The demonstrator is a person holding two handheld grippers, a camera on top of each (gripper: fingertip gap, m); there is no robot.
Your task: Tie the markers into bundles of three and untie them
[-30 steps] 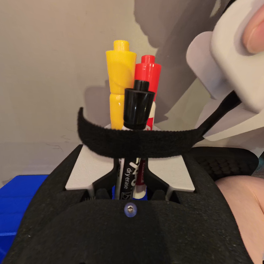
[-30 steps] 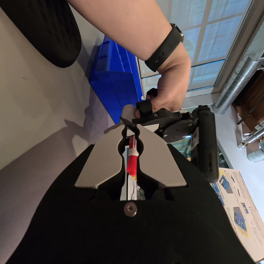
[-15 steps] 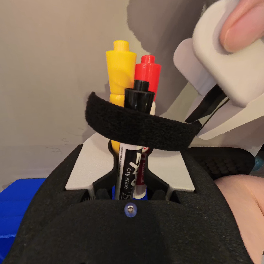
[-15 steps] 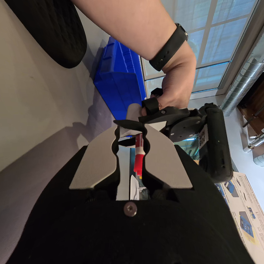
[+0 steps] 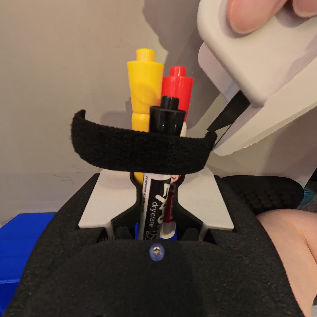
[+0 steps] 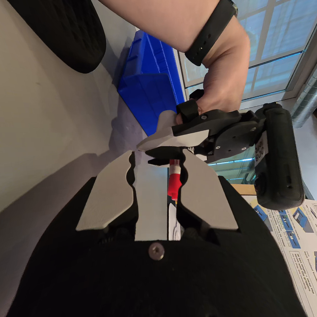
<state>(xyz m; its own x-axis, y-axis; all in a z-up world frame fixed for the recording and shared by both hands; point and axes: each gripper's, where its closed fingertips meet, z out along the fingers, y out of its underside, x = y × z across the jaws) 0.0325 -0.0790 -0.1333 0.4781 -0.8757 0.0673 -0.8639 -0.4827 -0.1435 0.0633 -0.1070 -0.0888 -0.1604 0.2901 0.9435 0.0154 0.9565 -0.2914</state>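
My left gripper (image 5: pixel 157 175) is shut on three upright markers: yellow (image 5: pixel 145 82), red (image 5: pixel 177 89) and black (image 5: pixel 167 120). A black hook-and-loop strap (image 5: pixel 137 151) hangs in a loose loop around them, just under the caps. Its right end runs up between the white fingers of my right gripper (image 5: pixel 240 106), at the upper right. In the right wrist view my right gripper (image 6: pixel 158 153) has its jaws wide apart, with the strap (image 6: pixel 163 152) and the red marker (image 6: pixel 174 185) between the tips. The left gripper (image 6: pixel 171 137) is just beyond.
A blue bin (image 6: pixel 151 82) stands on the grey table, also showing at the lower left in the left wrist view (image 5: pixel 20 240). A black round pad (image 6: pixel 68 34) lies close by. A printed sheet (image 6: pixel 291 231) lies at the right. A hand with a black wristband (image 6: pixel 209 34) holds the left gripper.
My right gripper's jaws have gone from shut on the strap to wide apart. The strap loop has risen from my left gripper's fingertips towards the marker caps. The markers have stayed held.
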